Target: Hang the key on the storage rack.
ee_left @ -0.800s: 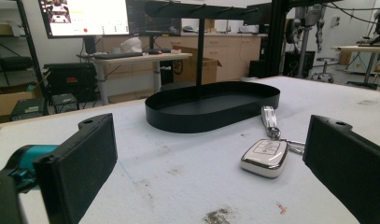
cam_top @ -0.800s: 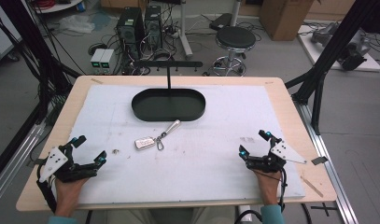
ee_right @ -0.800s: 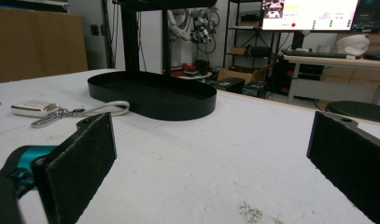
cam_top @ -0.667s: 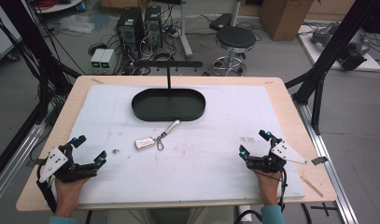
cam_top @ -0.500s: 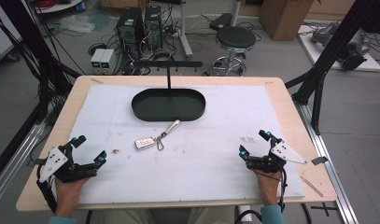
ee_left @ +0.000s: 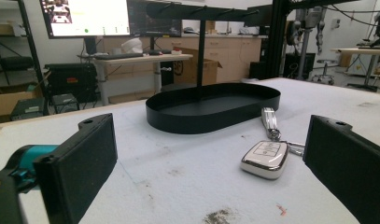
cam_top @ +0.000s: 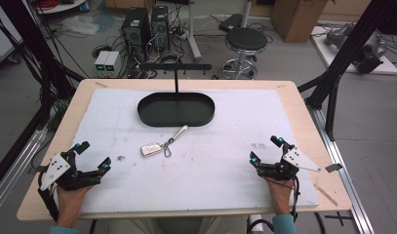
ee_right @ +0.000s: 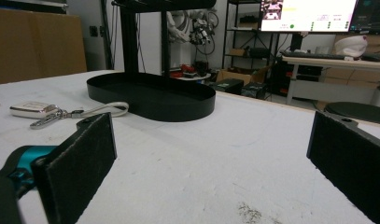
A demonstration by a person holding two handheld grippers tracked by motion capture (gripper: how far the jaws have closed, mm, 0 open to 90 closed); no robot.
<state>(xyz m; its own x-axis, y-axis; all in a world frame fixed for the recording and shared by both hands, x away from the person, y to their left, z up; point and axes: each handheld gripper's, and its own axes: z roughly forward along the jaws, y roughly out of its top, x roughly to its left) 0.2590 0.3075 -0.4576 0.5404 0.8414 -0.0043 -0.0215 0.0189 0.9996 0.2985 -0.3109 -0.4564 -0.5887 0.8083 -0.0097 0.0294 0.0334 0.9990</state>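
A silver car key fob [cam_top: 151,148] with a clip and a silver strap [cam_top: 178,133] lies on the white mat near the table's middle, just in front of a black oval tray [cam_top: 176,120]. The tray carries an upright post with a hook bar [cam_top: 175,67]. My left gripper [cam_top: 92,156] rests open at the near left, well apart from the fob [ee_left: 265,158]. My right gripper [cam_top: 266,149] rests open at the near right; in its view the fob [ee_right: 30,109] lies far left and the tray [ee_right: 152,101] ahead. Neither holds anything.
The white mat [cam_top: 225,161] covers most of the wooden table [cam_top: 308,122]. A small dark speck [cam_top: 121,158] lies near the left gripper, and smudges [cam_top: 257,145] mark the mat by the right one. Black frame posts, a stool [cam_top: 246,40] and computers stand beyond the far edge.
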